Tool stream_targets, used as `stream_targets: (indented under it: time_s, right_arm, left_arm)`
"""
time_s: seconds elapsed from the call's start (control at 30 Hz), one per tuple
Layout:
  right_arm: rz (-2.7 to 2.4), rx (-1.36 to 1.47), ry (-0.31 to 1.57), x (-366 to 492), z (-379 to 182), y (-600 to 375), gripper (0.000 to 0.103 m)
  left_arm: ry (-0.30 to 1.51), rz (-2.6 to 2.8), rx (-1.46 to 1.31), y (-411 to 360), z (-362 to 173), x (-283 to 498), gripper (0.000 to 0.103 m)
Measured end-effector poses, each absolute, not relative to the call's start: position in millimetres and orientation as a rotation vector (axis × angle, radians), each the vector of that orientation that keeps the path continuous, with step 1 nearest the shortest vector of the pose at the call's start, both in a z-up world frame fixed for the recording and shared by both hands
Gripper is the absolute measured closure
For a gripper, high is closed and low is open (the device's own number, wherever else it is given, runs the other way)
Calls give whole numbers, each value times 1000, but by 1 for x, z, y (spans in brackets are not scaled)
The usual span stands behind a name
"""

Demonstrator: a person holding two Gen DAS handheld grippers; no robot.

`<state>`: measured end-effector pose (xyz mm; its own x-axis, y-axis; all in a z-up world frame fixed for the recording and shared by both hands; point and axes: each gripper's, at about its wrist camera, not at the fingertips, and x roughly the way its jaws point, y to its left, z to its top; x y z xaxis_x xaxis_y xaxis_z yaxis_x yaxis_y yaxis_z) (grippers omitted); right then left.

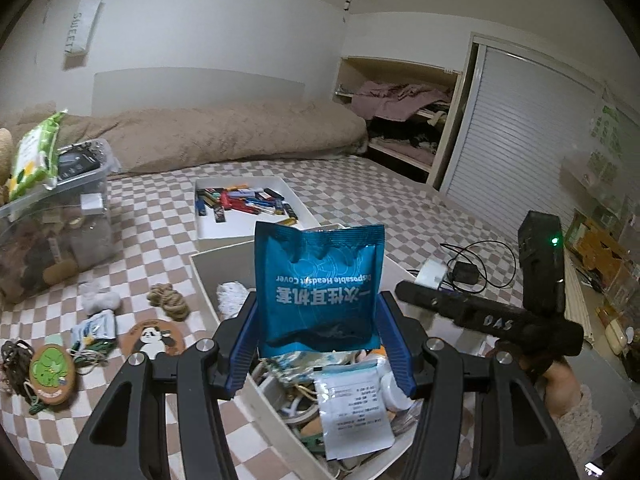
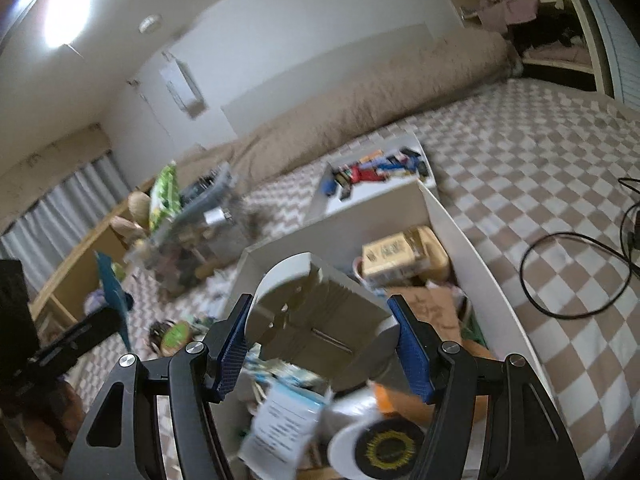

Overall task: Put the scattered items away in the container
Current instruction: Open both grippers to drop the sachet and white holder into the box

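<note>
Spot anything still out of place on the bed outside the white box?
Yes. Loose items lie on the checked bedcover left of the white box: a rope knot, a panda tag, a green round tag and a small packet. Nothing looks spilled or broken.

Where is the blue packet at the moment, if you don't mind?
The blue packet is in the left gripper, held over the white box.

- Between the left jaws we read, upside down, "Disposable Headset Cover" under a line of Chinese characters, on the blue packet [image 1: 320,288].
- Right of those jaws, "DAS" is scratched on a black bar [image 1: 492,322].
- Far beyond them, up left, "SWEET" runs down a white wall sign [image 1: 82,26].
</note>
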<state>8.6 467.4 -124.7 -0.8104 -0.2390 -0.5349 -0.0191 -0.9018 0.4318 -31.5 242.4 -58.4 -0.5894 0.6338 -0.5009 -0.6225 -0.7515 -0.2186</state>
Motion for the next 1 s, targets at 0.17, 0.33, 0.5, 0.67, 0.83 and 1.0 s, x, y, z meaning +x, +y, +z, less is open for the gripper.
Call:
stream_targets:
  time_s: [0.17,0.33,0.5,0.67,0.83,1.0]
  right_arm:
    - [-2833,980,-590,6,-130,466,36]
    - [-2838,982,-635,6,-133,471,35]
    - [-2848,974,-638,6,-131,471,29]
    - [-2858,970,-650,7,-130,473,27]
    - [-2868,980,-659,7,-131,475,27]
    - [-2865,975,-662,7,-131,475,27]
  left_arm:
    - [-24,2306,-756,250,-57,-42,46]
    - [-65,2276,-784,250,-58,-51,46]
    - [-116,2216,-850,253,-70,-51,46]
    - [-119,2176,-911,261,-84,-41,46]
    - [-121,2157,-973,262,-98,-26,46]
    - [-136,2156,-990,260,-102,-14,46]
